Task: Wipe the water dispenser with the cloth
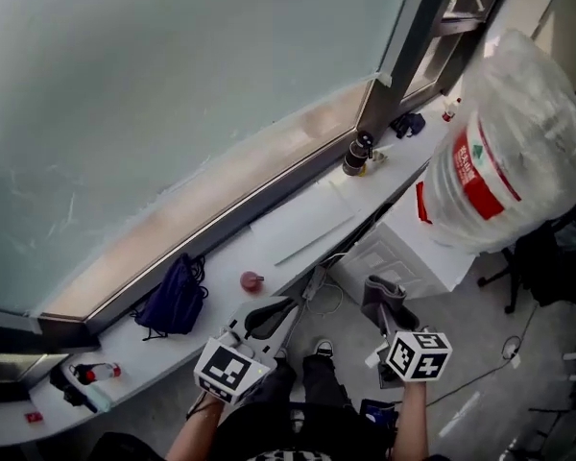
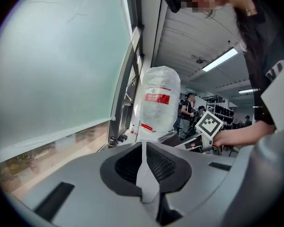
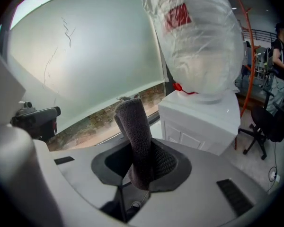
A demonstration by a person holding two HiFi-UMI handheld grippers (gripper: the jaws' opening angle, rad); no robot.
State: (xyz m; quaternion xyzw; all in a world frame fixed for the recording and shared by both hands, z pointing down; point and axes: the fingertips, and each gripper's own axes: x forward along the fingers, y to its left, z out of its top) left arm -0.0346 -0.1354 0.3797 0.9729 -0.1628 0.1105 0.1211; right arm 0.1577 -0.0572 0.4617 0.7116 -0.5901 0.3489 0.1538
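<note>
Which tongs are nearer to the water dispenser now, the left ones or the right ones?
Right. The right tongs, gripping the cloth, sit just before the water dispenser; the left tongs are farther off, toward the window ledge.

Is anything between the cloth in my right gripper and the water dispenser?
Nothing visible. The right gripper holds the cloth upright, and the water dispenser stands ahead of it with only open air between. The left gripper is shut and off to the side.
</note>
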